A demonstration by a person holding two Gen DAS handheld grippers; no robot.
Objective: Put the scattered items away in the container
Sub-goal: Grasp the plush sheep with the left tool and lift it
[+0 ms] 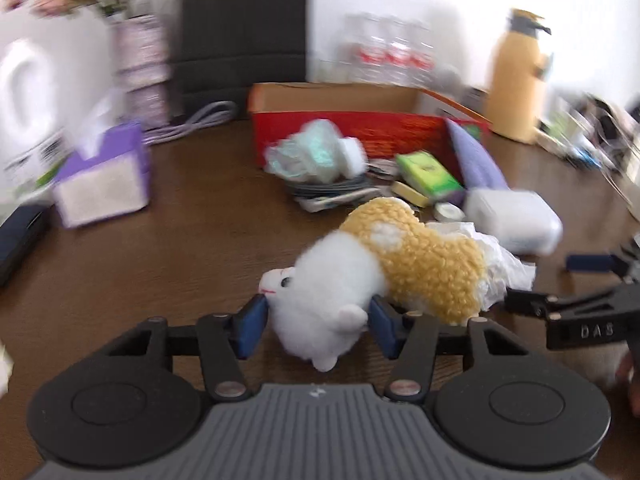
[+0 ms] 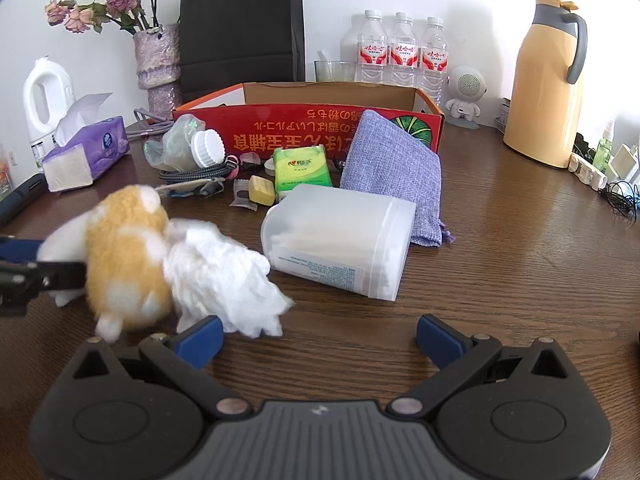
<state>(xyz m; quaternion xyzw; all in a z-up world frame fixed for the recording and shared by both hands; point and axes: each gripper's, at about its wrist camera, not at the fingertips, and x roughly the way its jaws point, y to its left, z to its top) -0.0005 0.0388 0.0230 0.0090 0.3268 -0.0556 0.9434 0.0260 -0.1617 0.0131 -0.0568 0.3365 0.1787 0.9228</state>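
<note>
My left gripper [image 1: 318, 322] is shut on the white head end of a plush sheep [image 1: 384, 272] with a tan woolly body; the toy also shows in the right wrist view [image 2: 128, 256], blurred. A crumpled white tissue [image 2: 224, 276] lies against the toy. My right gripper [image 2: 320, 340] is open and empty over bare wood. The red cardboard box [image 2: 304, 136] stands open at the back. In front of it lie a translucent plastic case [image 2: 340, 240], a blue-grey cloth [image 2: 396, 176], a green tissue pack [image 2: 302, 170], a yellow block [image 2: 262, 190], a crushed bottle [image 2: 188, 146] and cables.
A purple tissue box [image 2: 86, 154] and white jug [image 2: 42, 100] stand at the left. A vase, a black bag [image 2: 240, 28], three water bottles [image 2: 402, 54] and a yellow thermos [image 2: 546, 88] line the back. Chargers and cords lie at the right edge.
</note>
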